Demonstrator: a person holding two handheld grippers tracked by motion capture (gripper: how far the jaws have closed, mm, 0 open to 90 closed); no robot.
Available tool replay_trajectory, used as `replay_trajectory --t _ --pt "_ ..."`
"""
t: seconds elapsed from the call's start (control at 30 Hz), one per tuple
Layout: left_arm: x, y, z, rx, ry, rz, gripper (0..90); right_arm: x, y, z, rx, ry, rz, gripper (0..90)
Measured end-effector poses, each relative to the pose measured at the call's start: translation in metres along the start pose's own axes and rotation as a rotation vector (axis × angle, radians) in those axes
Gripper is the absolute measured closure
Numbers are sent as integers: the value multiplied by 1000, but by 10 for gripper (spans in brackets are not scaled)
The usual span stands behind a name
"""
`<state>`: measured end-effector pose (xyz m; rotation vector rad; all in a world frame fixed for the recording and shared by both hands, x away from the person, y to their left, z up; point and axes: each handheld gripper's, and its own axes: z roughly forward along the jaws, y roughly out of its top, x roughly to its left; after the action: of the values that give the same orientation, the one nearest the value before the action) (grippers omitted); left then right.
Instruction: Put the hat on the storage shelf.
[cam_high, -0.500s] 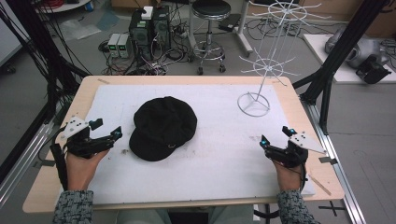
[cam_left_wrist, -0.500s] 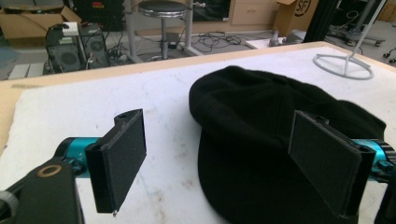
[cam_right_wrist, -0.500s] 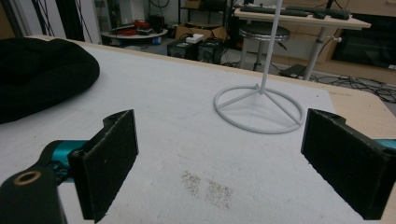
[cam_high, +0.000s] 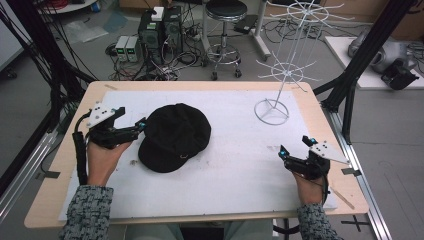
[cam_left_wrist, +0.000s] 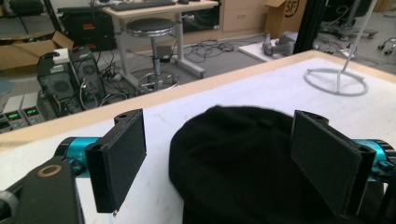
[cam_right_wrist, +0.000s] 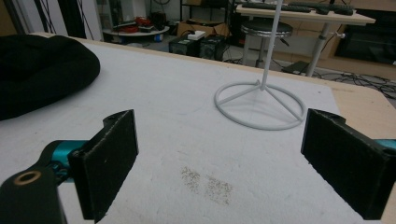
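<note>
My left gripper (cam_high: 131, 126) is wide open, empty, at the black cap (cam_high: 175, 136) near the table's (cam_high: 210, 85) left-centre — I'd straddle its rim squarely before closing (likely grasp). Right gripper (cam_high: 295, 149) open, idle.

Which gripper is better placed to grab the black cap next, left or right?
Left, probably. The left gripper is open right at the black cap, whose edge sits between its jaws in the left gripper view. The right gripper, also open, sits far off near the wire rack.
</note>
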<state>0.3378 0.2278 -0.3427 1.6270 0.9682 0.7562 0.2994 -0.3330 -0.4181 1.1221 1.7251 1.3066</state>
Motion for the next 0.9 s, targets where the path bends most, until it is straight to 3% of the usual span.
replay_trajectory --t 0.37,0.5,0.67,0.9 --pt "-13 20 32 -38 -32 -4 193 -2 -1 0 5 2 -5 100" --pt "-23 28 56 -49 -48 17 191 -2 -1 0 6 2 -2 100" --pt "-37 31 83 -27 -69 42 191 -5 -2 -2 6 -1 0 100" --pt "-49 19 115 19 -88 39 194 -6 -3 -3 10 0 6 100"
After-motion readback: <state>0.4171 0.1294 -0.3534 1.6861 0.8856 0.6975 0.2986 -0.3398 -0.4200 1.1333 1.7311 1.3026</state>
